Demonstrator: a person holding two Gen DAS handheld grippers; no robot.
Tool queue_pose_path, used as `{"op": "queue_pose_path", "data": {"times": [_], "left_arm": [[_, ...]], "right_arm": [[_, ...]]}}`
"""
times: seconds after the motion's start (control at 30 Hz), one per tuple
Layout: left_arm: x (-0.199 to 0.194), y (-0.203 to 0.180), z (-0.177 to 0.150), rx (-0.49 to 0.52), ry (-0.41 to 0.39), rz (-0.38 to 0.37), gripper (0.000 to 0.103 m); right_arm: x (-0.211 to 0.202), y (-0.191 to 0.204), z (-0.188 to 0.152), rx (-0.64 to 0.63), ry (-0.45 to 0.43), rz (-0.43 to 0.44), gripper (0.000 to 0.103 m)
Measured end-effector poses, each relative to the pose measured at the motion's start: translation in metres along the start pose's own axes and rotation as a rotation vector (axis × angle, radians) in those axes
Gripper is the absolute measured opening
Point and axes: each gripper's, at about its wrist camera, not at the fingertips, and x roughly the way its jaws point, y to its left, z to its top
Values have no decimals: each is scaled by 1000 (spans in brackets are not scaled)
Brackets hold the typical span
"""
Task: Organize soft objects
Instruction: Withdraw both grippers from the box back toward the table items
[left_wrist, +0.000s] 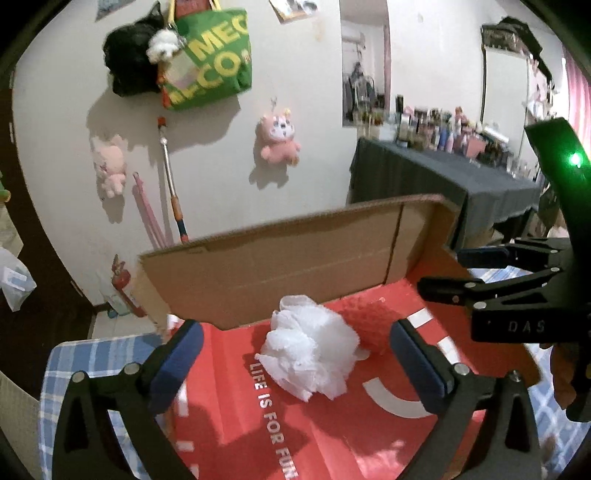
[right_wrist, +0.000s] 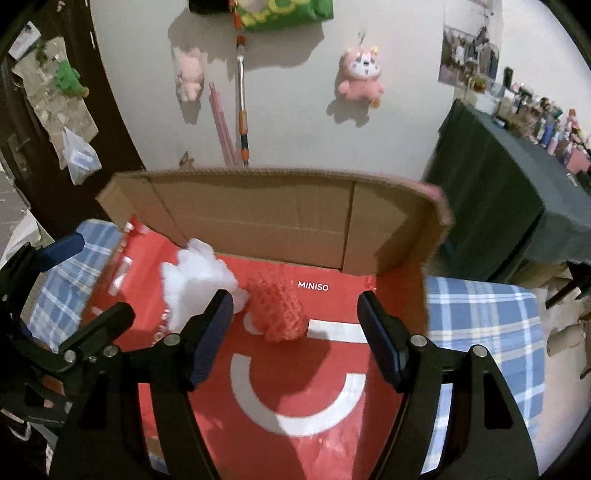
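Note:
A white mesh pouf (left_wrist: 310, 347) and a red mesh pouf (right_wrist: 277, 314) lie side by side on the red floor of an open cardboard box (right_wrist: 295, 406), close to its upright brown flap (left_wrist: 277, 266). In the right wrist view the white pouf (right_wrist: 195, 280) sits left of the red one. My left gripper (left_wrist: 295, 332) hovers over the white pouf, open wide, pads clear of it. My right gripper (right_wrist: 294, 299) hangs open above the red pouf, touching nothing. Each gripper shows in the other's view: the right gripper (left_wrist: 443, 271) at the right edge, the left gripper (right_wrist: 88, 282) at the left edge.
The box rests on a blue plaid cloth (right_wrist: 480, 332). Behind it is a white wall with pink plush toys (left_wrist: 279, 138), a green bag (left_wrist: 210, 62) and leaning poles (right_wrist: 242, 110). A dark-draped table (left_wrist: 443, 177) crowded with bottles stands to the right.

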Motion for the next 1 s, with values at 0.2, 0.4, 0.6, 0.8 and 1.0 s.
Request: {"op": "queue_pose_path", "data": {"times": [0.2,0.4,0.6,0.8,1.0], "left_arm": [[-67,-6,0,-54,-87,-18,103],[-134,-20,-12,-96,-181,-38,103],[-197,-33,-37,-107,-280,-60,103],[-246,-45,-67,-78,-365,-32,103],[-288,-55,-108,-57,-459,-4,103]], "right_arm": [[-70,7,-11,-7,-105,-16,77],[-140,19,-35,-46,-217,-40,83],[-207,33,-78,-86,-340,-36,91],[-254,40,-127,-104,-427,-31,91],[-289,47,-180,-112,-510,-4,97]]}}
